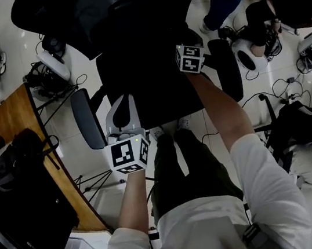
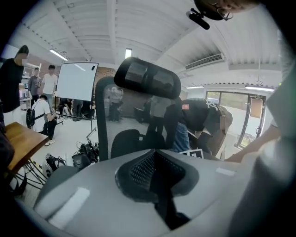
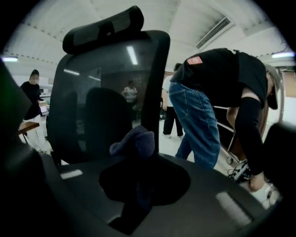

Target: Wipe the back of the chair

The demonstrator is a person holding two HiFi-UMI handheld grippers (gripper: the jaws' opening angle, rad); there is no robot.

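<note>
The right gripper (image 3: 135, 163) pinches a dark blue cloth (image 3: 134, 139), its bunched end aimed at the chair (image 3: 107, 95), whose mesh back stands near ahead, probably ready for wiping. The left gripper (image 1: 122, 110), jaws pressed together and empty, hangs nearer the person, seemingly kept clear.

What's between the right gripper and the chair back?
Only the dark blue cloth, clamped in the jaws of the right gripper, stands before the chair back; the right gripper view shows it.
</note>
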